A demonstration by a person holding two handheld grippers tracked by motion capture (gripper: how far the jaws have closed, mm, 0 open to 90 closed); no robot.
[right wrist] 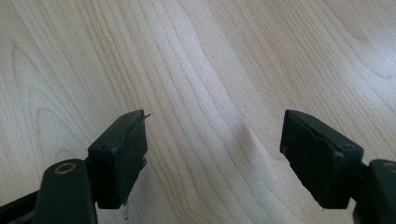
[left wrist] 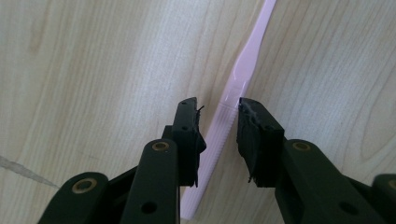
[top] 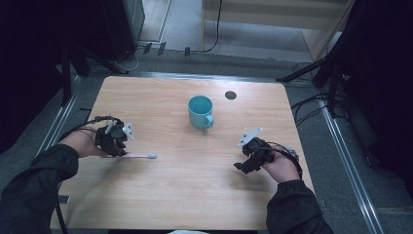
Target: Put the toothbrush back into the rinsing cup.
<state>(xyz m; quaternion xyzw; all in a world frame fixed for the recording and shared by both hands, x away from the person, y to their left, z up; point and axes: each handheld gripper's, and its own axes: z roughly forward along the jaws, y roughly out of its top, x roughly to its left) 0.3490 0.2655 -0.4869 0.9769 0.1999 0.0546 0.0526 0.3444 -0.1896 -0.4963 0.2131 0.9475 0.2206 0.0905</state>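
While the left tool (left wrist: 218,109) stood low over the wooden surface (top: 185,190), its jaws were narrow and stood on either side of the handle of the pink toothbrush (left wrist: 233,88). A small gap showed on each side of the handle, so the pads were not yet pressing on it. The toothbrush lay flat on the surface at the person's left, with its bristle head pointing toward the middle. The teal mug (top: 200,111) stood upright farther away, well apart from the brush. The right tool (right wrist: 215,154) was held over bare wood at the right side, its jaws wide and holding nothing.

From here, I judged several risks. The handle was thin and lay flat on the wood, so the tips could scrape the surface and close above the handle instead of around it. The handle also crossed the jaws at a slant, so one pad could touch first and push the brush sideways or turn it. If the grip landed only near the end of the handle, the long head side could droop or slip out when lifted.
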